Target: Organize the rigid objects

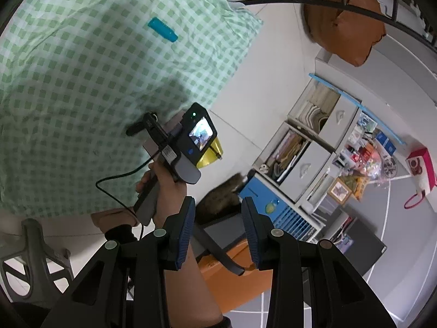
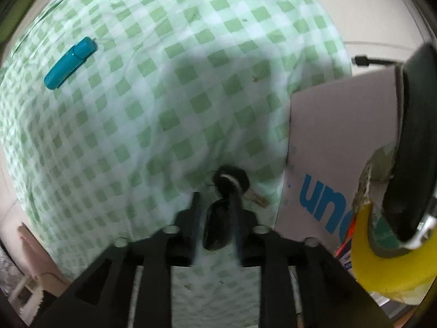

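Observation:
A teal marker-shaped object (image 1: pixel 162 29) lies on the green checked cloth (image 1: pixel 82 82); it also shows in the right wrist view (image 2: pixel 69 62). My right gripper (image 2: pixel 215 199) is shut on a black key fob with a ring and keys (image 2: pixel 218 224), just above the cloth (image 2: pixel 164 109). The right gripper's body and camera (image 1: pixel 188 142) show in the left wrist view, held by a hand. My left gripper (image 1: pixel 218 218) is open and empty, held off the table's edge above the floor.
A cardboard box with blue letters (image 2: pixel 336 158) stands right of the right gripper, with a yellow tape roll (image 2: pixel 382 259) beside it. Beyond the cloth are grey drawers (image 1: pixel 314 142), a blue crate (image 1: pixel 275 210), an orange box (image 1: pixel 235 278) and a chair (image 1: pixel 344 19).

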`<action>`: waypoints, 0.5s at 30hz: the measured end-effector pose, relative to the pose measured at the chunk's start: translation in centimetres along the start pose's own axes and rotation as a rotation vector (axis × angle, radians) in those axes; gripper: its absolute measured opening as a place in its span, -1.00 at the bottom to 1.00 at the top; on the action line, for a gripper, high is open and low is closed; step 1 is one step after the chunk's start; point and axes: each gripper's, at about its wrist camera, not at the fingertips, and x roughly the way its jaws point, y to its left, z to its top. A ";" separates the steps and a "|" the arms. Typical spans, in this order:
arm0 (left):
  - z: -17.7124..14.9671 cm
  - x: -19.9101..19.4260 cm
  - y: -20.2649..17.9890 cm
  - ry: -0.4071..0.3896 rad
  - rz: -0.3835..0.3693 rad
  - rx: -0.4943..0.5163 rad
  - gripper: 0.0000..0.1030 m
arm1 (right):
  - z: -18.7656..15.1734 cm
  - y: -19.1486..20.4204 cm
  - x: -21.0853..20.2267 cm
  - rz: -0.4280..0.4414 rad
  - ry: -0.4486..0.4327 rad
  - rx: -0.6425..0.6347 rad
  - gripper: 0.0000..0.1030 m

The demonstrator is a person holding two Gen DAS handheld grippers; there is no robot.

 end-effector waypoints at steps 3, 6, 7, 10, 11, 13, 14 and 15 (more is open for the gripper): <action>0.3 0.4 0.1 0.002 0.003 -0.004 -0.36 | -0.2 0.6 -1.2 -0.041 -0.032 -0.058 -0.22; 0.4 0.6 0.1 0.005 0.000 -0.010 -0.36 | -0.5 0.8 -2.2 -0.036 -0.050 -0.075 -0.23; 0.3 0.7 0.1 0.004 -0.001 -0.010 -0.36 | -0.6 0.7 -2.3 -0.030 -0.049 -0.067 -0.24; 0.3 0.8 0.1 0.002 -0.002 -0.010 -0.36 | -0.1 1.5 -2.1 -0.076 -0.041 -0.077 -0.27; 0.4 0.8 0.0 0.002 -0.003 -0.011 -0.36 | -0.1 1.7 -1.9 -0.091 -0.041 -0.084 -0.33; 0.3 0.6 0.2 0.000 -0.006 -0.014 -0.36 | -0.1 1.8 -1.0 -0.130 -0.037 -0.086 -0.47; 0.3 0.6 0.2 0.001 -0.007 -0.015 -0.34 | -0.1 1.7 -0.5 -0.141 -0.032 -0.075 -0.57; 0.3 0.5 0.2 0.001 -0.008 -0.016 -0.30 | 0.1 1.5 0.0 -0.142 -0.017 -0.055 -0.60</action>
